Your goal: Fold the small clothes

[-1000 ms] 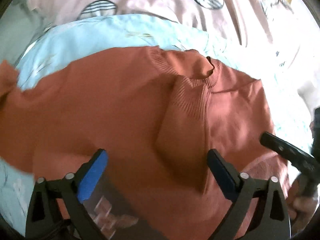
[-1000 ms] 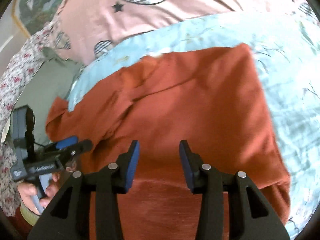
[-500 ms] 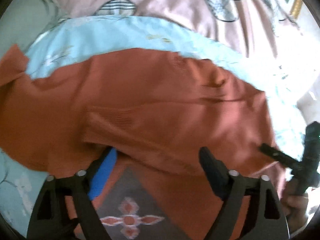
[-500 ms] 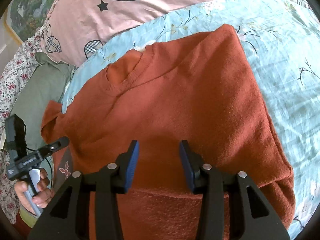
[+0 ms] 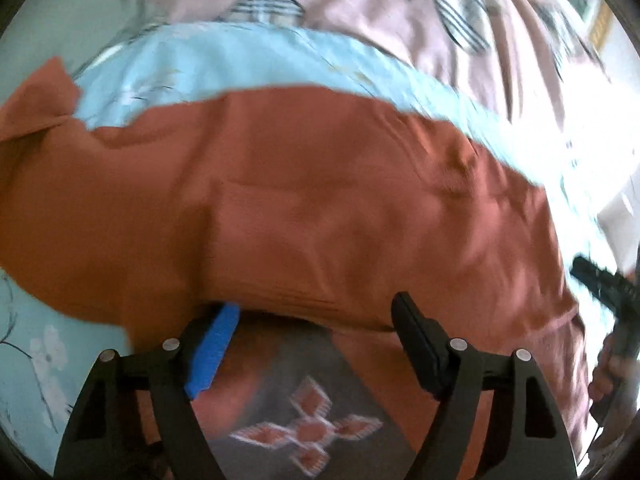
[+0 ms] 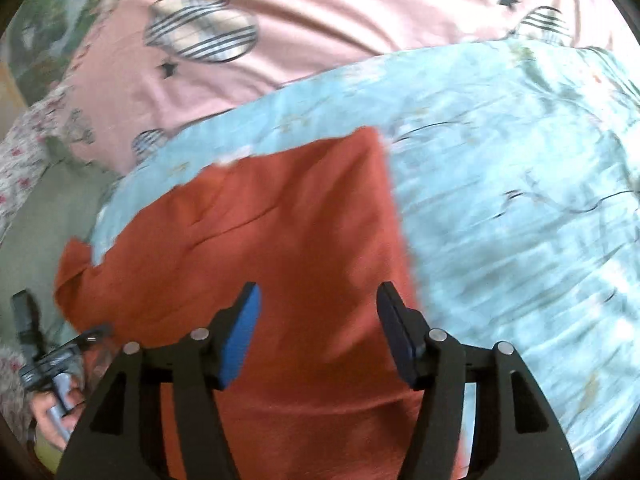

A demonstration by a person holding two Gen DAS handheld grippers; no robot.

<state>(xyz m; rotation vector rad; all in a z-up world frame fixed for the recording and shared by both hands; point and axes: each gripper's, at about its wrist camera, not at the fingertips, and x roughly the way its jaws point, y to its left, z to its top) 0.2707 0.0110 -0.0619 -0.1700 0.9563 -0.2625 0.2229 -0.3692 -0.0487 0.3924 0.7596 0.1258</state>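
On the bed: an orange sweater (image 5: 320, 200) lies spread across a light blue floral sheet (image 6: 500, 200), with a pink quilt (image 6: 320, 20) bearing striped shapes and stars behind it.
Sweater, left wrist view: a fold of cloth with a ribbed edge drapes just ahead of the fingers; below it a grey panel with an orange and white diamond motif (image 5: 308, 436) shows.
Sweater, right wrist view: its straight side edge runs down the middle, blue sheet to the right of it.
Left gripper (image 5: 316, 320): fingers spread wide, the blue-padded one touching or tucked under the ribbed edge; blur makes it hard to say which.
Right gripper (image 6: 318, 308): fingers parted, gripping nothing, over the sweater near its side edge.
Sharpness: both views are smeared.
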